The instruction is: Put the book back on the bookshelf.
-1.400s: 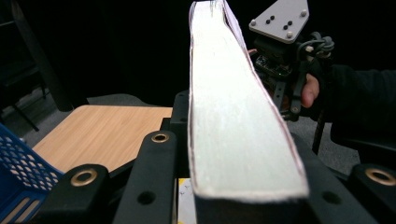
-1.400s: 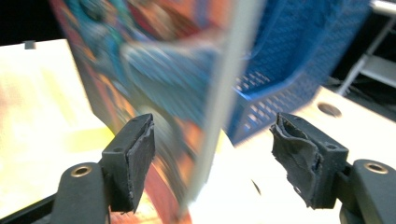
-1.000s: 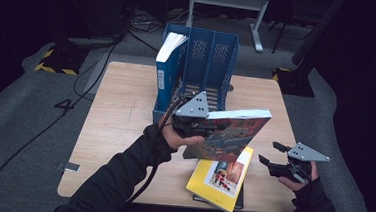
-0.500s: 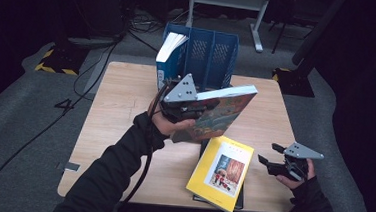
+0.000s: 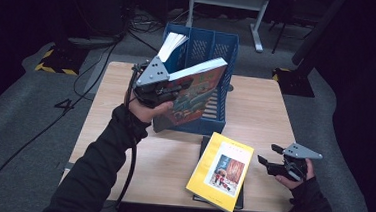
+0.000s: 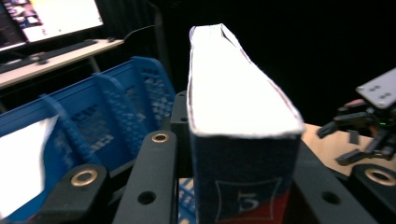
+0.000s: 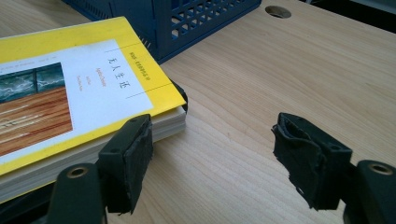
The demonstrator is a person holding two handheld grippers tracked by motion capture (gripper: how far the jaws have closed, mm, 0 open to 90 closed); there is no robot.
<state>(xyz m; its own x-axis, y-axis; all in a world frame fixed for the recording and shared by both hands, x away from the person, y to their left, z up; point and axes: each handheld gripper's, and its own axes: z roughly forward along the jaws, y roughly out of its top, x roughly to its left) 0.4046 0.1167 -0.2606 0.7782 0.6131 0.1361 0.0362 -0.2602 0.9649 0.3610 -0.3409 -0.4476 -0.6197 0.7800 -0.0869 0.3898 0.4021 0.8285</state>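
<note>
Holding the blue book (image 5: 193, 94) in your left hand-held gripper (image 5: 158, 86), jaws clamped on its spine end, you have it tilted, long axis slanting up and away over the blue file rack (image 5: 207, 52). The wooden surface (image 5: 271, 112) stands in a dark room. Your right hand-held gripper (image 5: 266, 158) hovers wide, holding nothing, beside the yellow book (image 5: 221, 169).

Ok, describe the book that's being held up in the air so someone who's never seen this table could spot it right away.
Start at the wooden table and find the blue file rack at its far edge. In front of the rack, the left tool holds the book up off the table, tilted. Unlike the yellow book lying flat, its cover is dark and illustrated.
</note>
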